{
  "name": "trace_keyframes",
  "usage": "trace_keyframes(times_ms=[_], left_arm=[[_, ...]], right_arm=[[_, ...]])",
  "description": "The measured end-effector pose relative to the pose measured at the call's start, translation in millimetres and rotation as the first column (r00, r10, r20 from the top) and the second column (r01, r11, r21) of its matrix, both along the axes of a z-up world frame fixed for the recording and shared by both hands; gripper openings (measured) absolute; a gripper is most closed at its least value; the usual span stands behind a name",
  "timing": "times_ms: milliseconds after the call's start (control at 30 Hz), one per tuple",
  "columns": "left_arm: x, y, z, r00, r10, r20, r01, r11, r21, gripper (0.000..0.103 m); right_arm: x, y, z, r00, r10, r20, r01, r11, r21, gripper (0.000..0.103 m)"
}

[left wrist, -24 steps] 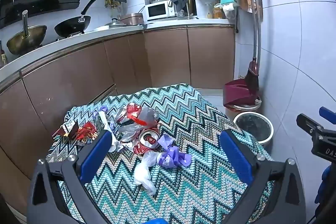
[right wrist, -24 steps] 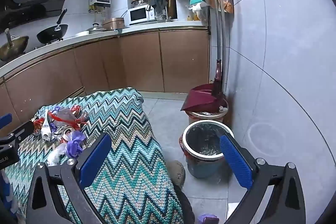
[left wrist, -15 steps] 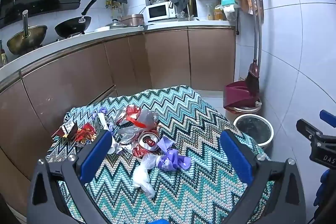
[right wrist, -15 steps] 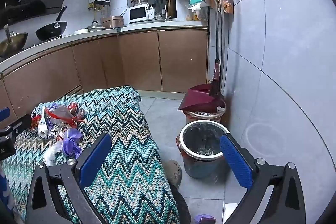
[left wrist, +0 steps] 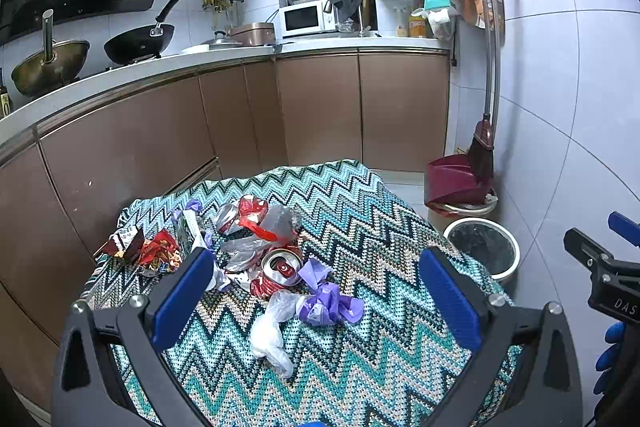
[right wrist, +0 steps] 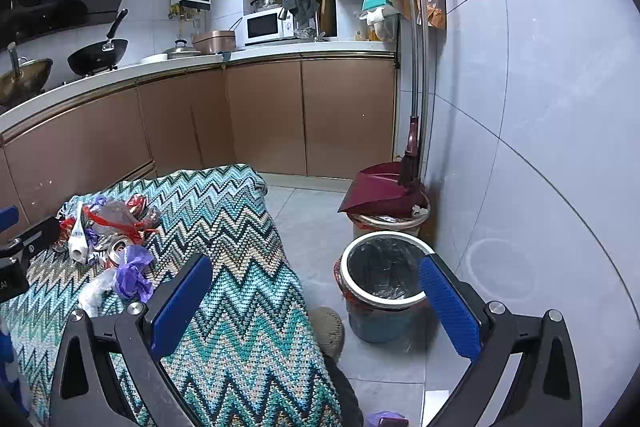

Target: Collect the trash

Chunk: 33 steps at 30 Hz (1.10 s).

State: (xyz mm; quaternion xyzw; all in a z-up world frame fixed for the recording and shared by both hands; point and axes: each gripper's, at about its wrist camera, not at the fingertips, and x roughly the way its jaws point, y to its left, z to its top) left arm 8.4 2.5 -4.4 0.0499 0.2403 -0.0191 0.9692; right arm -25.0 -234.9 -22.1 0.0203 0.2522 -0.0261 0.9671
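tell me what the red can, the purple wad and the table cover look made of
Red can: thin metal, likely aluminium, with a shiny silver top and crushed body. Purple wad: thin plastic film, glossy and crinkled. Table cover: knitted or crocheted yarn, matte, with visible zigzag stitches.

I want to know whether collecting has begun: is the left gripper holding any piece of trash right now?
No: the left gripper is open and empty, and the purple bag and crushed can lie on the zigzag cloth.
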Motion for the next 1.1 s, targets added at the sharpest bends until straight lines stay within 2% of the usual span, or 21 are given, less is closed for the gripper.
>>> trace_keyframes(times_ms=[1100], left_arm=[[15.1, 17.2, 9.8, 0.999, 0.025, 0.032, -0.024, 1.000, -0.017, 0.103]], right_arm=[[9.7, 11.9, 13.5, 0.999, 0.023, 0.029, -0.022, 0.999, -0.043, 0.103]])
